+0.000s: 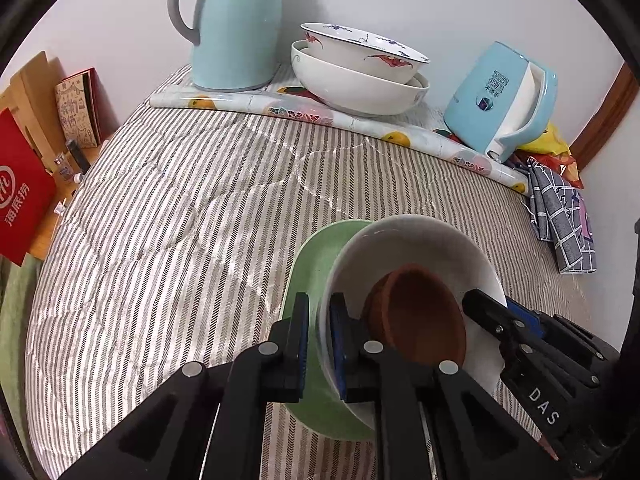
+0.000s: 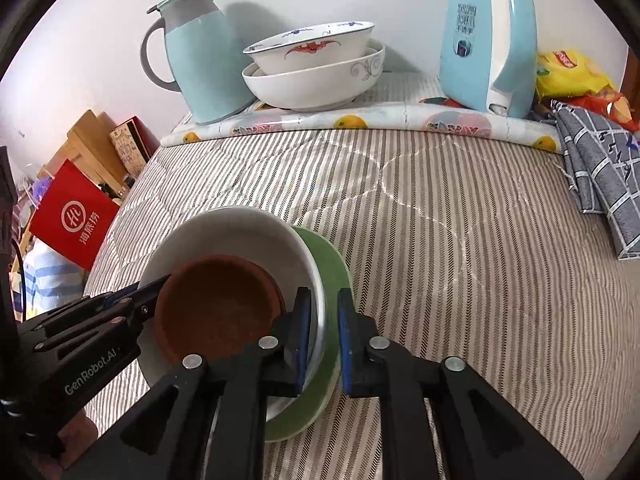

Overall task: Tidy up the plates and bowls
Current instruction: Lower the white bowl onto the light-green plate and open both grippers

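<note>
Here, a stack of three dishes sits low on a striped quilted cloth (image 1: pixel 168 216): a small brown bowl (image 1: pixel 420 312) lies inside a white bowl (image 1: pixel 412 236), which rests on a green plate (image 1: pixel 316 256). The left gripper (image 1: pixel 319 344) pinches the left edge of the stack, its jaws closed on the rims of the white bowl and the green plate. The right gripper (image 2: pixel 324 344) clamps the opposite edge in the same way, one finger inside the white bowl, the other outside the plate. Well behind, against a white wall, two more bowls (image 2: pixel 316 64) sit nested on a fruit-patterned mat (image 2: pixel 360 124), between a pale blue jug (image 2: pixel 200 64) and a pale blue kettle (image 2: pixel 488 40). A grey checked cloth (image 2: pixel 600 168) lies to the right.
</note>
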The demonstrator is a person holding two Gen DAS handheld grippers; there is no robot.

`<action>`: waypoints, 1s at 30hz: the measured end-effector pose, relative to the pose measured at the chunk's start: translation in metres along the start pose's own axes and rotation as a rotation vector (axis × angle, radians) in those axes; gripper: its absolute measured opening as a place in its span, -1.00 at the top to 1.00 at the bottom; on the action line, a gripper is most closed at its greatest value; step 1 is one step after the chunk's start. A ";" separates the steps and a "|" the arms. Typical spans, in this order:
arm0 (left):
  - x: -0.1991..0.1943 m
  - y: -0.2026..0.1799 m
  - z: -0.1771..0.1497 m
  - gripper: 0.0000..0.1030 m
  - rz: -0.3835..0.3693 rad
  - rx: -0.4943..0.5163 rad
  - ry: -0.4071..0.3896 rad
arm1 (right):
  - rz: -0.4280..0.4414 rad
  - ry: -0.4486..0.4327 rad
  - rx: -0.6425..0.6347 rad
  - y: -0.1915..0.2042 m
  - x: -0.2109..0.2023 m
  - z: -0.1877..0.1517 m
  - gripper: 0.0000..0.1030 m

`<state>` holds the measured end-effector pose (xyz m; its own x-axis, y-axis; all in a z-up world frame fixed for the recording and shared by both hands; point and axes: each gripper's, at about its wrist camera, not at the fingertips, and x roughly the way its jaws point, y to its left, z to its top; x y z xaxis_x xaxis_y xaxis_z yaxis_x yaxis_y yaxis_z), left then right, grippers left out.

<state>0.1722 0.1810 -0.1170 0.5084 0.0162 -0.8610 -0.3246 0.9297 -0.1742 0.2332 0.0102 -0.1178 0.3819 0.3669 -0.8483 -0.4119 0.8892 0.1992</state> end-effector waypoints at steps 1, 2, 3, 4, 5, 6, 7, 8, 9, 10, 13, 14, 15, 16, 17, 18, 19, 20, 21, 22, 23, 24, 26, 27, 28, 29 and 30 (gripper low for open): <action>-0.001 0.000 0.000 0.76 -0.001 -0.002 -0.001 | 0.001 -0.001 -0.001 0.000 -0.001 0.000 0.71; -0.003 0.001 -0.001 0.76 -0.004 -0.003 -0.001 | 0.003 -0.003 -0.001 -0.001 -0.003 -0.001 0.71; -0.005 0.001 -0.001 0.76 -0.006 -0.005 -0.002 | 0.004 -0.004 -0.001 -0.002 -0.005 -0.002 0.70; -0.007 0.001 -0.002 0.76 -0.007 -0.005 -0.003 | 0.004 -0.004 -0.003 -0.002 -0.007 -0.003 0.68; -0.008 0.002 -0.002 0.76 -0.007 -0.005 -0.003 | 0.003 -0.005 -0.004 -0.002 -0.009 -0.004 0.65; -0.011 0.001 -0.003 0.76 -0.006 -0.005 -0.007 | 0.002 -0.007 -0.002 -0.002 -0.010 -0.006 0.64; -0.015 0.001 -0.004 0.76 -0.007 -0.007 -0.013 | 0.002 -0.009 -0.002 -0.001 -0.013 -0.008 0.63; -0.018 0.001 -0.005 0.76 -0.009 -0.007 -0.015 | 0.003 -0.010 -0.004 -0.001 -0.015 -0.009 0.63; -0.021 0.001 -0.006 0.76 -0.012 -0.007 -0.018 | 0.003 -0.011 -0.009 -0.001 -0.017 -0.011 0.63; -0.023 0.001 -0.007 0.75 -0.010 -0.005 -0.020 | 0.002 -0.013 -0.015 0.000 -0.019 -0.012 0.62; -0.032 -0.001 -0.011 0.63 -0.005 0.000 -0.028 | -0.012 -0.020 -0.024 0.002 -0.027 -0.019 0.51; -0.035 -0.001 -0.013 0.60 -0.005 0.000 -0.034 | -0.013 -0.021 -0.027 0.002 -0.029 -0.021 0.46; -0.038 -0.002 -0.015 0.58 -0.006 0.002 -0.040 | -0.013 -0.023 -0.029 0.003 -0.032 -0.023 0.44; -0.042 -0.003 -0.018 0.58 -0.008 0.003 -0.045 | -0.013 -0.027 -0.030 0.002 -0.036 -0.025 0.40; -0.045 -0.003 -0.020 0.58 -0.008 0.004 -0.048 | -0.015 -0.034 -0.027 0.002 -0.041 -0.028 0.36; -0.050 -0.005 -0.022 0.57 -0.007 0.008 -0.054 | -0.018 -0.040 -0.021 0.001 -0.045 -0.031 0.33; -0.053 -0.007 -0.024 0.57 -0.008 0.014 -0.060 | -0.022 -0.045 -0.018 0.000 -0.050 -0.033 0.29; -0.058 -0.010 -0.026 0.57 -0.009 0.021 -0.067 | -0.027 -0.054 -0.017 -0.002 -0.056 -0.035 0.28; -0.062 -0.013 -0.029 0.53 -0.009 0.027 -0.073 | -0.031 -0.062 -0.017 -0.003 -0.061 -0.037 0.28; -0.067 -0.016 -0.031 0.47 -0.011 0.033 -0.083 | -0.037 -0.071 -0.015 -0.004 -0.067 -0.039 0.27; -0.071 -0.018 -0.034 0.44 -0.012 0.037 -0.093 | -0.051 -0.082 -0.013 -0.006 -0.075 -0.041 0.22; -0.076 -0.020 -0.036 0.37 -0.015 0.041 -0.102 | -0.066 -0.093 -0.014 -0.007 -0.082 -0.043 0.19; -0.086 -0.029 -0.043 0.26 -0.016 0.059 -0.125 | -0.099 -0.125 -0.021 -0.010 -0.098 -0.049 0.00; -0.091 -0.032 -0.045 0.18 -0.015 0.068 -0.134 | -0.109 -0.139 -0.020 -0.012 -0.105 -0.051 -0.05; -0.095 -0.036 -0.049 0.14 -0.016 0.076 -0.145 | -0.116 -0.152 -0.016 -0.014 -0.113 -0.054 -0.11; -0.101 -0.040 -0.052 0.13 -0.020 0.083 -0.157 | -0.121 -0.160 -0.012 -0.016 -0.118 -0.057 -0.12; -0.106 -0.045 -0.056 0.13 -0.026 0.090 -0.166 | -0.127 -0.166 -0.009 -0.018 -0.124 -0.060 -0.12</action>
<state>0.0884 0.1171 -0.0447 0.6423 0.0455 -0.7651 -0.2410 0.9596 -0.1453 0.1435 -0.0678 -0.0454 0.5623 0.2924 -0.7735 -0.3584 0.9291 0.0907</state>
